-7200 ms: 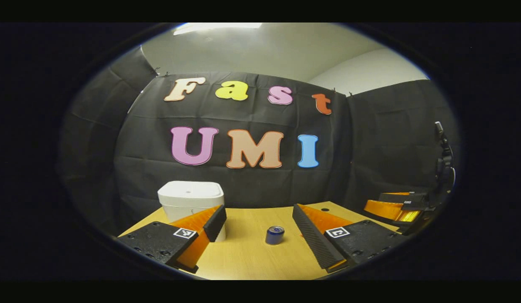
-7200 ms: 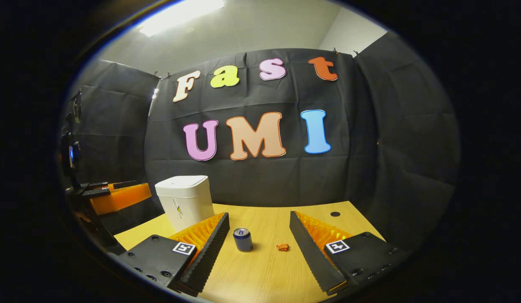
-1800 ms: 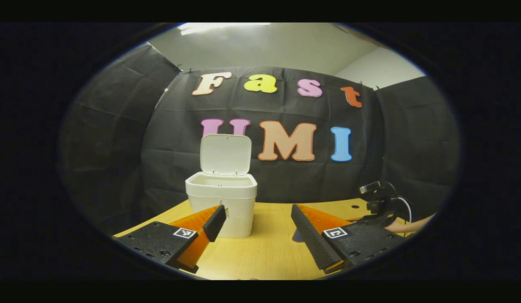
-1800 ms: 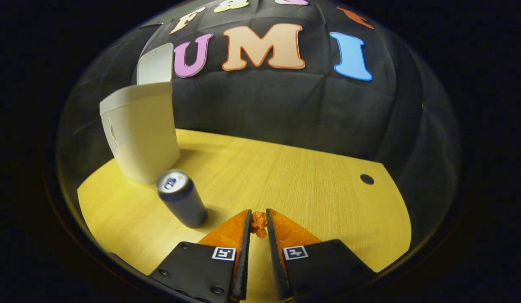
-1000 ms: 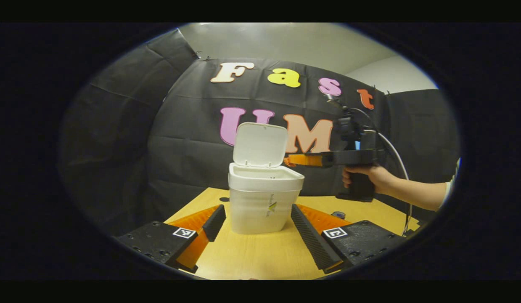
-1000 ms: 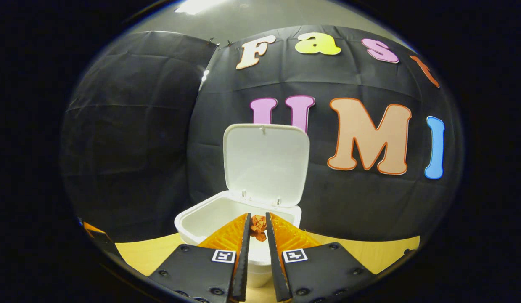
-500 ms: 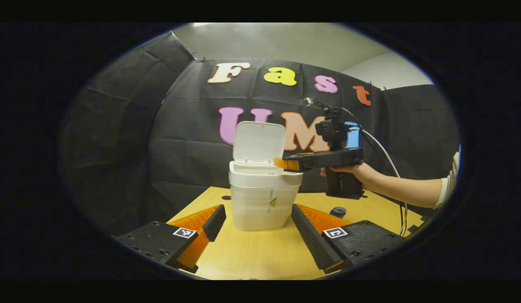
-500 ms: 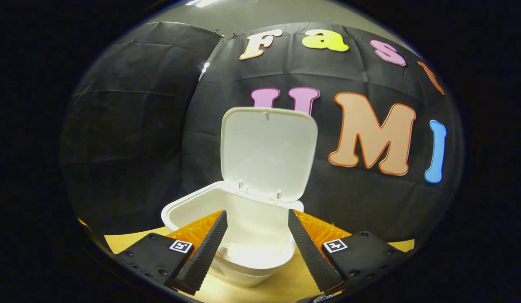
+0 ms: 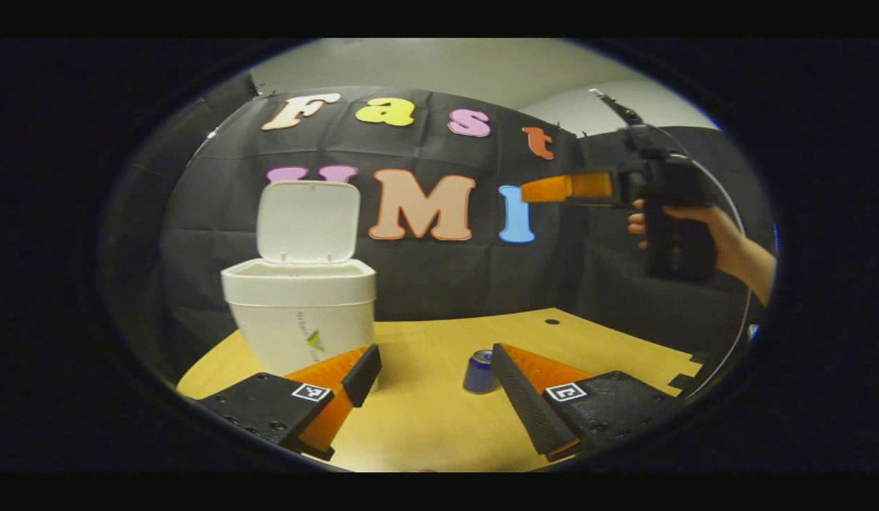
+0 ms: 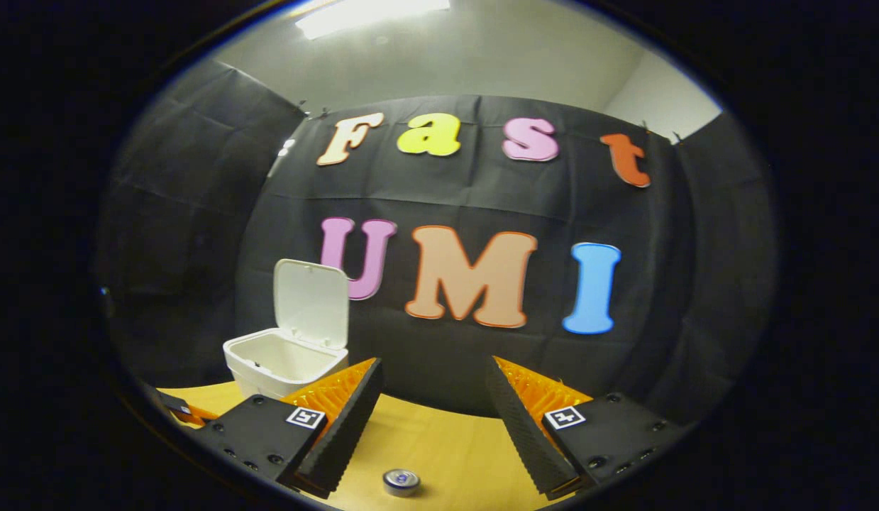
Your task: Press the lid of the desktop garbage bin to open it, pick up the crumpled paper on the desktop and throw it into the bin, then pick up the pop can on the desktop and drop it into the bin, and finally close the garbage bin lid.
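Observation:
The white garbage bin stands at the table's left with its lid swung up. A blue pop can stands upright on the wooden table, just left of my left gripper's right finger. My left gripper hovers low over the table, open and empty. My right gripper is open and empty, raised high above the can. In the left gripper view the right gripper shows at upper right, held by a hand. The crumpled paper is hidden.
A round hole sits in the table near its far edge. Black cloth walls close the booth behind and at both sides. A cable hangs down from the right gripper's handle.
The right gripper has drawn back from over the bin, up and to the right. The left gripper view has swung right, so the bin sits further left and the can shows between the fingers.

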Motion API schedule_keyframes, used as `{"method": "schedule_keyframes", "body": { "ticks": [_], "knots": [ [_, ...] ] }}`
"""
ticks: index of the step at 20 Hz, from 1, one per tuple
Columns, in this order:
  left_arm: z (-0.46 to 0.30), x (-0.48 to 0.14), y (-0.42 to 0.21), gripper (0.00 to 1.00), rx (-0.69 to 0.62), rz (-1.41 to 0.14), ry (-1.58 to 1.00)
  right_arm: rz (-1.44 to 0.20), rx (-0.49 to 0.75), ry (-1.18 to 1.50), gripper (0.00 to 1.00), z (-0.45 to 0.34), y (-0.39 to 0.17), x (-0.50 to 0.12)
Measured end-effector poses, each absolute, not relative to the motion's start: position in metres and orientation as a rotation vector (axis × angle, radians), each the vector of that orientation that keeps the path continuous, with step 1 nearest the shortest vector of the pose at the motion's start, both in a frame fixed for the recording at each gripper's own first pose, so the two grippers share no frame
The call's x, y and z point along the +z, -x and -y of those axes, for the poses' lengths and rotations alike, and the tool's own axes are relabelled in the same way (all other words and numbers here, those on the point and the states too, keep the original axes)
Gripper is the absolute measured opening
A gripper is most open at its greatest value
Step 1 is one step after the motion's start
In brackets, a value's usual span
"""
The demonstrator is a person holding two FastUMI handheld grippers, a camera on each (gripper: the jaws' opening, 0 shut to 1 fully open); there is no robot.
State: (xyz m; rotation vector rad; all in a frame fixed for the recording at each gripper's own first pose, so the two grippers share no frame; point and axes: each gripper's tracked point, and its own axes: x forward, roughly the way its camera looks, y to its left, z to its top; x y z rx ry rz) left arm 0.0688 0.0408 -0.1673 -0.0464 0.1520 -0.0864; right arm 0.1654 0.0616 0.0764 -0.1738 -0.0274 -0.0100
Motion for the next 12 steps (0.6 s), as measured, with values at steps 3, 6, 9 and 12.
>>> {"method": "schedule_keyframes", "body": {
  "ticks": [3,6,9,12],
  "knots": [
    [-0.003,-0.197,-0.116,0.94,-0.081,-0.149,0.083,0.02,-0.114,0.117,0.96,0.001,-0.128,0.073],
    [0.018,-0.244,-0.155,0.95,-0.06,-0.256,0.065,0.026,-0.193,0.098,0.96,0.044,-0.097,0.065],
    [0.027,-0.279,-0.174,0.95,-0.035,-0.336,0.093,0.012,-0.234,0.045,0.96,0.074,-0.078,0.059],
    [0.027,-0.299,-0.192,0.95,-0.006,-0.368,0.113,0.029,-0.265,0.035,0.96,0.098,-0.073,0.06]
  ]
}}
